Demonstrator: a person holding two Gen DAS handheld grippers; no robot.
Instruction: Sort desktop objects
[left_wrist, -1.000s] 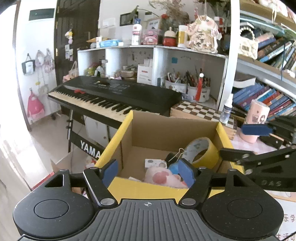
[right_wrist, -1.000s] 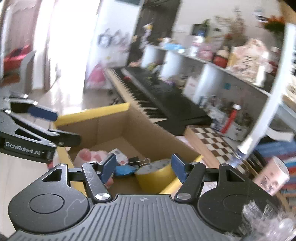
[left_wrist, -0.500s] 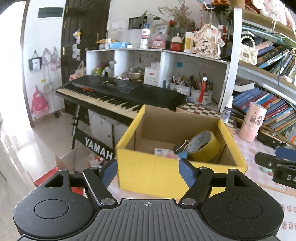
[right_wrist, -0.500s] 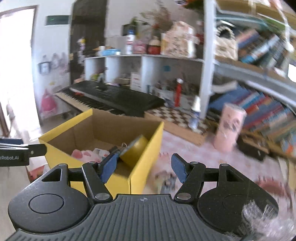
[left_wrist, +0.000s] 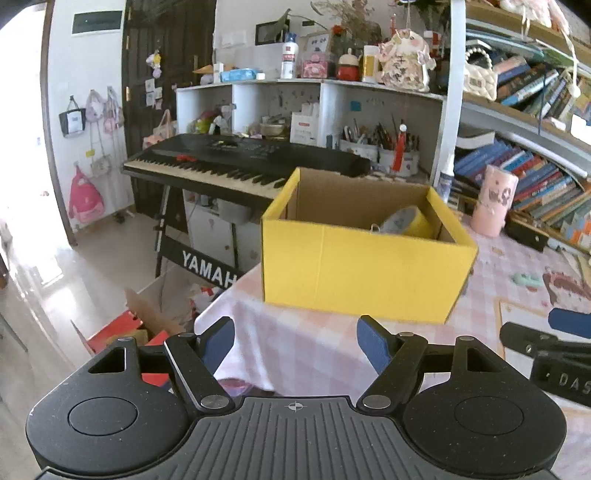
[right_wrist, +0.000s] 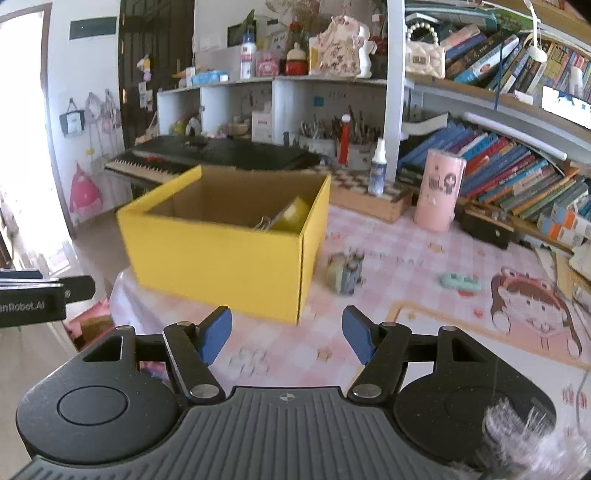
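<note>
A yellow cardboard box (left_wrist: 362, 273) stands at the table's left end; it also shows in the right wrist view (right_wrist: 221, 258). A yellow tape roll (left_wrist: 406, 223) and a binder clip (right_wrist: 263, 223) peek over its rim. My left gripper (left_wrist: 295, 345) is open and empty, in front of the box. My right gripper (right_wrist: 286, 334) is open and empty, in front of the box's right corner. A small green-and-grey object (right_wrist: 345, 271) and a mint green object (right_wrist: 460, 282) lie on the pink tablecloth to the right of the box.
A pink cylinder (right_wrist: 441, 190), a spray bottle (right_wrist: 377, 166) and a checkered board (right_wrist: 364, 192) stand behind the box. Bookshelves run along the right. A Yamaha keyboard (left_wrist: 236, 162) stands beyond the table's left edge, with boxes on the floor (left_wrist: 147, 321).
Both grippers have pulled back and down from over the box; the box now sits farther ahead. The right gripper has swung right, bringing the tabletop objects into view.
</note>
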